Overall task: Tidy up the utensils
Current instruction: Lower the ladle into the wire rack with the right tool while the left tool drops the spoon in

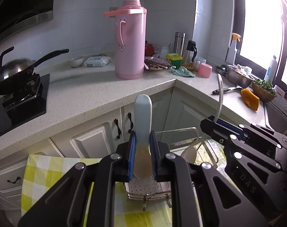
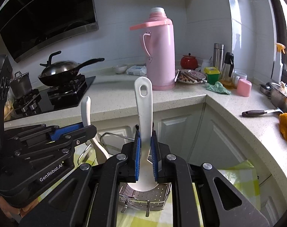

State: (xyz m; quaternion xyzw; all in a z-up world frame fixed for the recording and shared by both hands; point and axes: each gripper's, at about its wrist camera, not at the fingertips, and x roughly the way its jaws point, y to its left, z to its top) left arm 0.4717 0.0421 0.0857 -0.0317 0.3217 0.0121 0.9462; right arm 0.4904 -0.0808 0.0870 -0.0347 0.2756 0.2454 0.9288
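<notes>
Two tongs, one utensil each. The left tongs (image 1: 142,155) are clamped on a pale blue spoon (image 1: 142,124), handle upright. The right tongs (image 2: 145,157) are clamped on a white rice paddle (image 2: 144,113), handle up, its blade just above one perforated metal rack (image 2: 152,194). The rack sits on a yellow checked cloth (image 1: 41,172). Both utensils hang in open air before the cabinets (image 1: 98,140), clear of the counter (image 1: 90,96) edge. One pink thermos (image 1: 130,43) stands well back.
</notes>
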